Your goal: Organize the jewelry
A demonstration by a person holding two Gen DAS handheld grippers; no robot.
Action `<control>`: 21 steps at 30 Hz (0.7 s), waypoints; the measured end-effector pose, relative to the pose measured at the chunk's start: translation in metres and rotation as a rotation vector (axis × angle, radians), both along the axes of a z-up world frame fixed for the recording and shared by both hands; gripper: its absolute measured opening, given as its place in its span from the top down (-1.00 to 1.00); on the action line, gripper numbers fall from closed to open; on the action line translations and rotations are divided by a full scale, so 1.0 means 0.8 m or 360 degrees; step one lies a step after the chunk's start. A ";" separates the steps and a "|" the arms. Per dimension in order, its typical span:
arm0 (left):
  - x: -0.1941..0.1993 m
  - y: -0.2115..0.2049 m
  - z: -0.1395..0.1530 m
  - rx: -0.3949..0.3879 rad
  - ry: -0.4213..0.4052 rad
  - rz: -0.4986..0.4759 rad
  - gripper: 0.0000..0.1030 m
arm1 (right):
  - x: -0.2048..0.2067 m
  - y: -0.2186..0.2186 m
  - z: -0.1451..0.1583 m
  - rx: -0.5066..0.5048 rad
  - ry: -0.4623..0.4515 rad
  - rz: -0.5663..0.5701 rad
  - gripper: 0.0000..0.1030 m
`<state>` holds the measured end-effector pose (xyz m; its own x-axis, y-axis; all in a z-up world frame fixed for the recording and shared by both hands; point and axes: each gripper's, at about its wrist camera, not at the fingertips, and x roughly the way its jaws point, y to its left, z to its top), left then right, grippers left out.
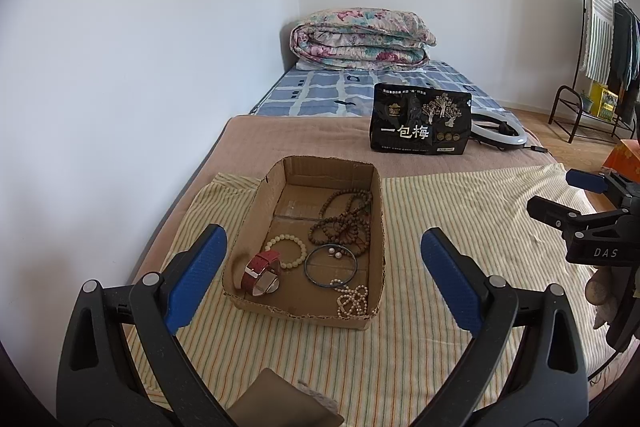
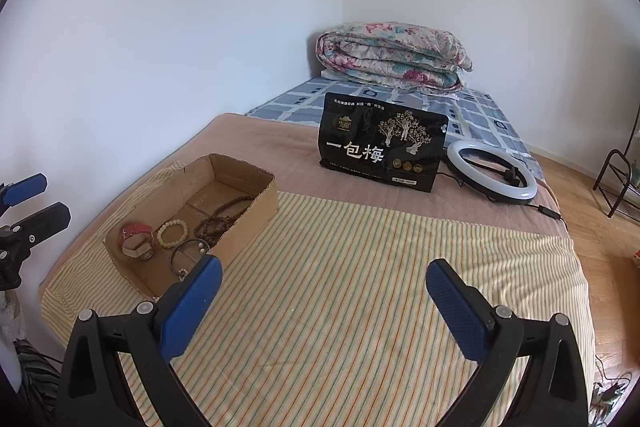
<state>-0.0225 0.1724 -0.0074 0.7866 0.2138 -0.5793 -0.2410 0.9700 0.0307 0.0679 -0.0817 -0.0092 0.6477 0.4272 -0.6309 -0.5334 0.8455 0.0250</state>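
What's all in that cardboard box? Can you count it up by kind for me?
Red-strapped watch: 1
Cream bead bracelet: 1
Dark bangle: 1
Pearl earrings: 2
Pearl strand: 1
Brown wooden bead strands: tangled, count unclear
Total: 6, plus the brown beads

Right gripper (image 2: 324,297) spread wide over striped cloth (image 2: 340,307), cardboard box (image 2: 256,215) (w/ jewelry) at left.

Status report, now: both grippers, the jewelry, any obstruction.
Left gripper open, empty, facing cardboard box. Right gripper open, empty, over striped cloth. Watch, bracelets, beads, pearls all in box. Nothing in the way.
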 end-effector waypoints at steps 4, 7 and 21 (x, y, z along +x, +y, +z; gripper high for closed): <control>0.000 0.000 0.000 -0.0001 -0.0004 -0.0001 -0.93 | 0.001 -0.003 -0.002 -0.0001 0.0004 -0.0002 -1.00; 0.000 0.000 0.000 -0.0002 -0.0003 -0.0001 -0.93 | 0.001 -0.005 -0.003 0.0000 0.0006 -0.0004 -1.00; 0.000 0.000 0.000 -0.0001 -0.0003 -0.0001 -0.93 | 0.001 -0.005 -0.003 -0.0001 0.0008 -0.0005 -1.00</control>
<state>-0.0227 0.1723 -0.0072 0.7878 0.2131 -0.5779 -0.2407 0.9702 0.0297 0.0689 -0.0859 -0.0117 0.6460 0.4247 -0.6343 -0.5306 0.8472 0.0269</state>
